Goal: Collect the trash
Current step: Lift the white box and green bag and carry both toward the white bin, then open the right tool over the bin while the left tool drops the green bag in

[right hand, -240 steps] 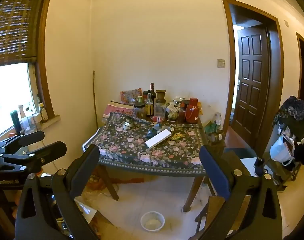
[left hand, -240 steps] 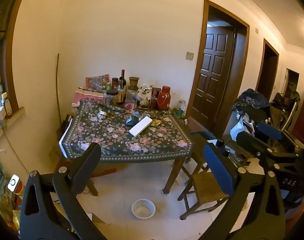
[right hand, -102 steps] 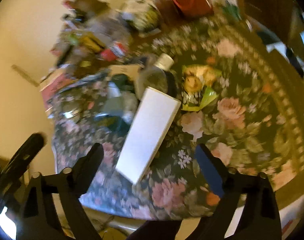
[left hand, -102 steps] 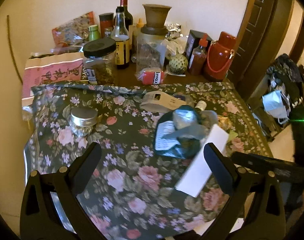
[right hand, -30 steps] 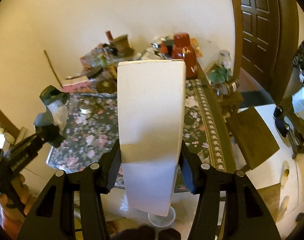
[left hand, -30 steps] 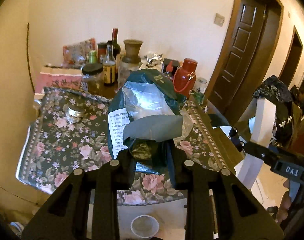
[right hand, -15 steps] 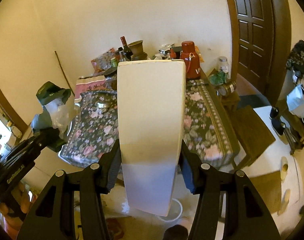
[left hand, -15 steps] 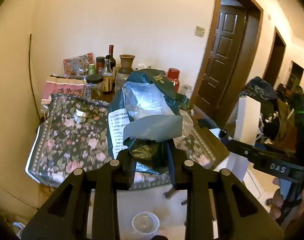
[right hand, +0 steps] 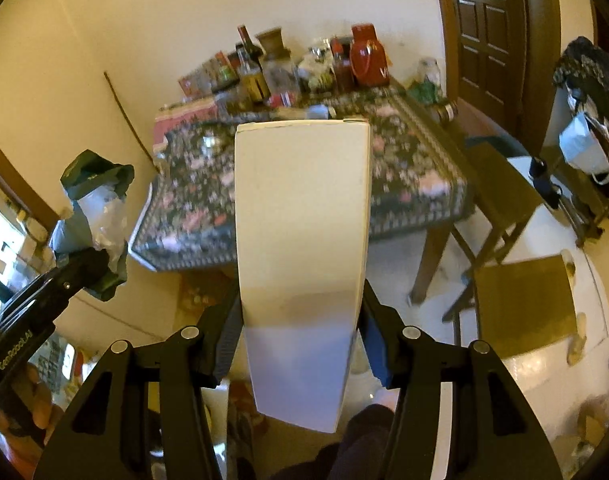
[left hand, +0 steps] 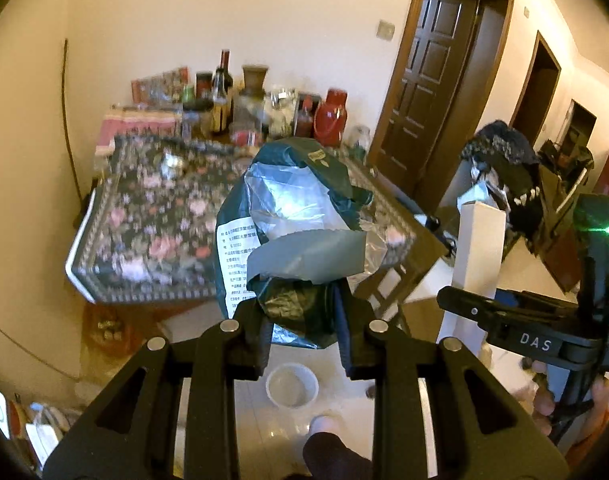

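My left gripper (left hand: 302, 322) is shut on a crumpled dark green bag (left hand: 292, 216) with clear plastic and a white printed label, held up in the air in front of the table. My right gripper (right hand: 300, 340) is shut on a long white box (right hand: 302, 232) that stands upright between its pads. In the left wrist view the white box (left hand: 478, 248) and the right gripper (left hand: 516, 316) show at the right. The right wrist view has the green bag (right hand: 94, 204) and the left gripper (right hand: 70, 270) at the left edge. Both grippers are well back from the flowered table (left hand: 144, 220).
Bottles, jars and a red jug (right hand: 368, 56) crowd the table's far side. A white bowl (left hand: 291, 385) sits on the floor below. A wooden stool (right hand: 524, 304) and a bench (right hand: 500, 184) stand right of the table. Brown doors (left hand: 428, 92) line the right wall.
Both grippers have drawn back from the table with their loads; the table now looks smaller and farther off. More floor and the stool have come into view. Both grips are unchanged.
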`<state>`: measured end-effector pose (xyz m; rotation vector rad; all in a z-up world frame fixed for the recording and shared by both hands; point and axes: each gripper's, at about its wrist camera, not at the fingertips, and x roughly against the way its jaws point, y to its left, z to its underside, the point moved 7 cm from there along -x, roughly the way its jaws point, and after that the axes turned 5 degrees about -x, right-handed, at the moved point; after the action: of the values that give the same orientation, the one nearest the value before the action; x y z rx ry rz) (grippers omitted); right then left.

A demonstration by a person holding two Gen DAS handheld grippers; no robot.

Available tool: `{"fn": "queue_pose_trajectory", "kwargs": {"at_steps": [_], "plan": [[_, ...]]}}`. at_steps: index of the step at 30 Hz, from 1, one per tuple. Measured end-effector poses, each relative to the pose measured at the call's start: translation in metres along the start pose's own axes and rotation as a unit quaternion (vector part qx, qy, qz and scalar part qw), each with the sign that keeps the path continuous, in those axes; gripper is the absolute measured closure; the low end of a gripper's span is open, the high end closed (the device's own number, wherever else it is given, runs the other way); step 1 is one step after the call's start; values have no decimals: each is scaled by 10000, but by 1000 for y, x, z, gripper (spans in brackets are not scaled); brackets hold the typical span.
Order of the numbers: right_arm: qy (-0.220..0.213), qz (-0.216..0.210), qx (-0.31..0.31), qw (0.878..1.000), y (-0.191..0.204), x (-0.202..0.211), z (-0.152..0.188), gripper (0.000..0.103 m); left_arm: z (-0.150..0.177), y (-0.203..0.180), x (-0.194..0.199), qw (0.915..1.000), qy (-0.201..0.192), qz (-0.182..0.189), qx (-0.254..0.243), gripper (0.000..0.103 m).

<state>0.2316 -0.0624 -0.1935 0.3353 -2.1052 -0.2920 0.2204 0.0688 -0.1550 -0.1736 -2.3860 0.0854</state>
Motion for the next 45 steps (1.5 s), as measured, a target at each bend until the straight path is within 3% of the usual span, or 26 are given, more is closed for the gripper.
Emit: {"fn": "queue_pose_trajectory", "kwargs": {"at_steps": [7, 13, 18, 33, 37, 45], "plan": [[484, 249, 134, 9984, -14, -31, 32, 53, 42, -2, -32, 9986, 490, 134, 165, 76], [980, 235, 208, 9947, -37, -84, 59, 53, 86, 9, -90, 9941, 1008, 15, 405, 76], [1400, 230, 284, 9895, -66, -161, 88, 53, 145, 19, -163, 9870, 1464, -72, 660, 76], [2358, 359, 677, 9688, -144, -403, 218, 53, 310, 69, -345, 9701, 1996, -320, 1345, 76], [2559, 310, 589, 9644, -156, -450, 243, 52, 350, 84, -382, 9662, 2128, -419, 1396, 76], [3135, 315, 360, 9484, -173, -514, 281, 52, 393, 91, -425, 9610, 2296, -417, 1485, 76]]}}
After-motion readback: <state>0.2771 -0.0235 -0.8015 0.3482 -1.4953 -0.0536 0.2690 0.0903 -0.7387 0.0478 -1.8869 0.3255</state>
